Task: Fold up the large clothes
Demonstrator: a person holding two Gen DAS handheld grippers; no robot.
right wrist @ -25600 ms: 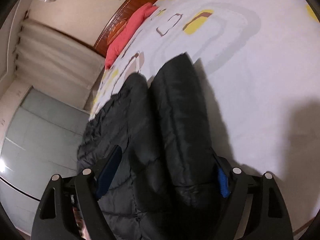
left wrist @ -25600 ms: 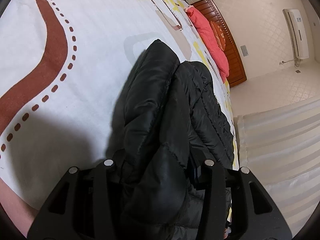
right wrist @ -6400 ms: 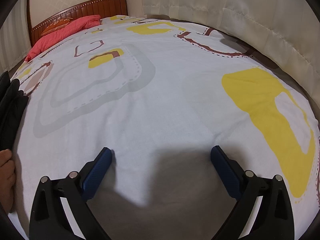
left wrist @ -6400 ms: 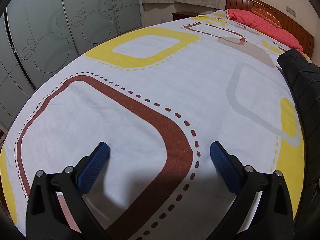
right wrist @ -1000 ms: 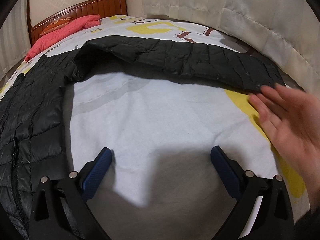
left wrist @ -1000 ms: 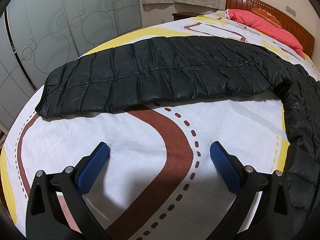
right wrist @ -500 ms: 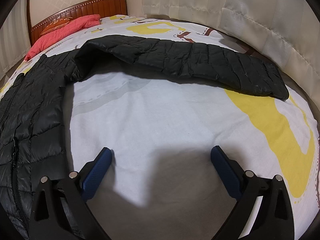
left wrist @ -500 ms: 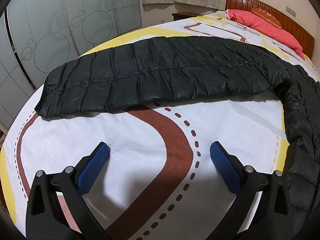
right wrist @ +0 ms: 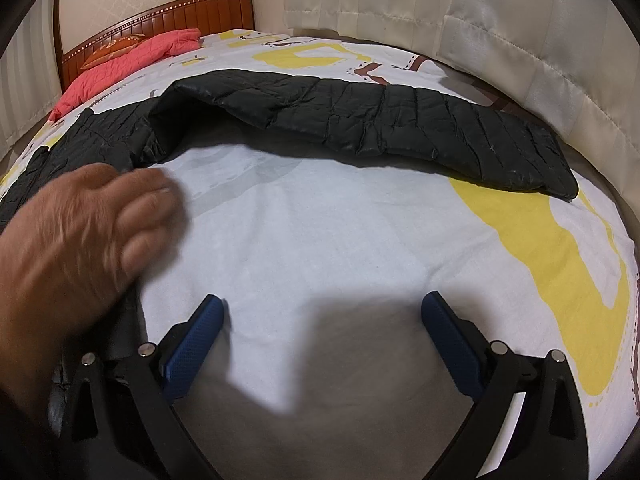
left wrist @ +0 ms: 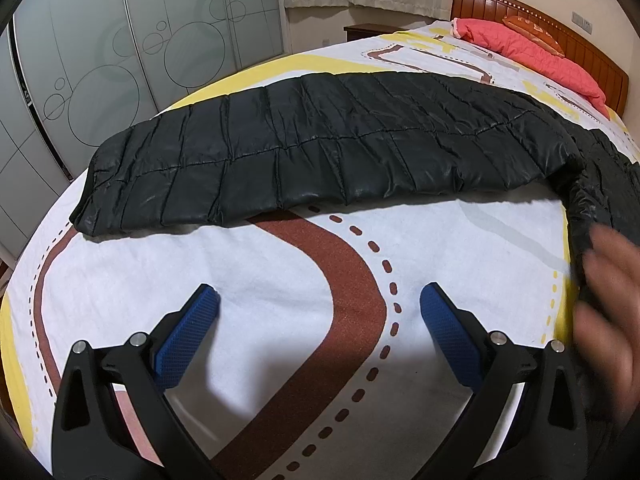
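Observation:
A black quilted puffer jacket lies spread on the patterned bed sheet. One sleeve (left wrist: pixel 304 152) stretches across the left wrist view, the other sleeve (right wrist: pixel 400 124) across the right wrist view, and the jacket's body (right wrist: pixel 88 140) lies between the two grippers. My left gripper (left wrist: pixel 320 308) rests open on the sheet, nothing between its blue pads. My right gripper (right wrist: pixel 322 316) is open too, on bare sheet. A person's bare hand (right wrist: pixel 84 228), blurred, lies over the jacket's body; the same hand (left wrist: pixel 608 292) shows at the right edge of the left wrist view.
The bed sheet (left wrist: pixel 280 272) is white with brown, yellow and grey shapes. A red pillow (left wrist: pixel 532 52) and wooden headboard (right wrist: pixel 160 12) stand at the far end. Frosted wardrobe doors (left wrist: pixel 120 60) lie left of the bed, curtains (right wrist: pixel 500 40) on the right.
A blurred bare hand has come into both views over the jacket's body. Both grippers and both sleeves have stayed where they were.

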